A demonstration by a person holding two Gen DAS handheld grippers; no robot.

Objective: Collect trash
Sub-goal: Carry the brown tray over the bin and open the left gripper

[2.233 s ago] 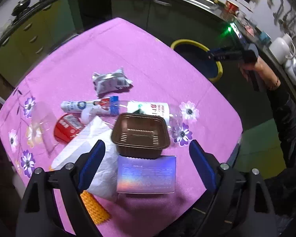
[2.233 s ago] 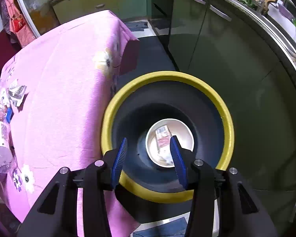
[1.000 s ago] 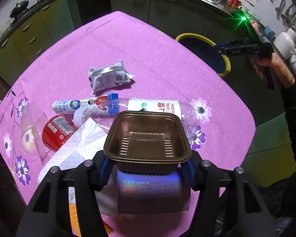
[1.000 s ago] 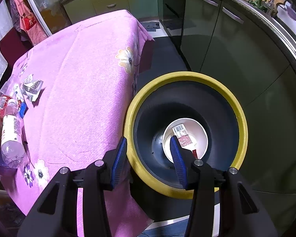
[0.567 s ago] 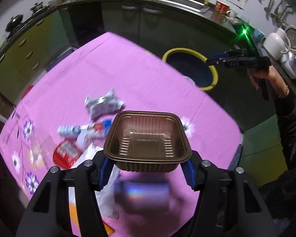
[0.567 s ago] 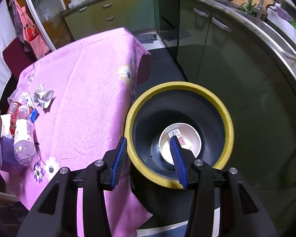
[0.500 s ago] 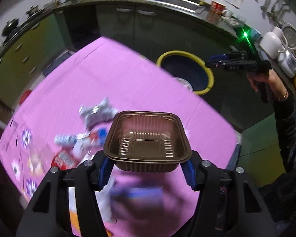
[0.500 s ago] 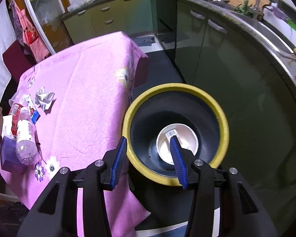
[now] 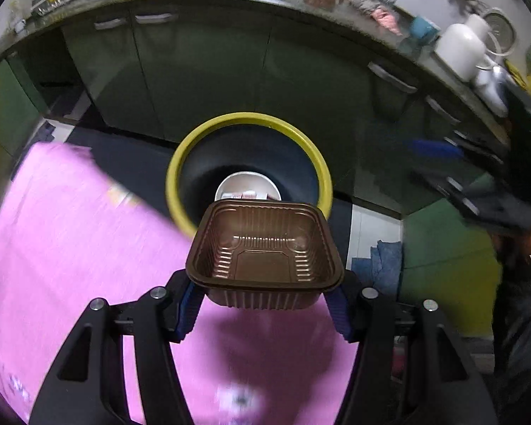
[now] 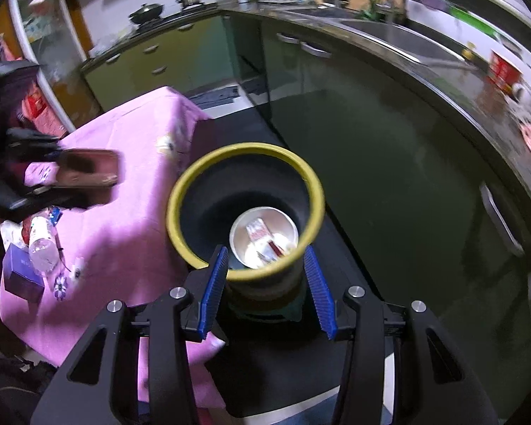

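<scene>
Left gripper [image 9: 265,304] clamps the brown plastic tray [image 9: 265,251] by its two side walls, mouth up, above the desk [image 9: 70,248] edge. The yellow-rimmed bin [image 9: 247,120] stands on the floor straight ahead, just beyond that edge; left hand nearer. Right gripper [image 10: 267,287] hangs half-open and empty above the bin's near rim.

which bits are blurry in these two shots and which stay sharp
Left wrist view: the brown plastic tray and the left tongs are sharp, while the pink tablecloth smears. Right wrist view: the right tongs are crisp, the yellow-rimmed bin slightly soft, the tray streaked.
</scene>
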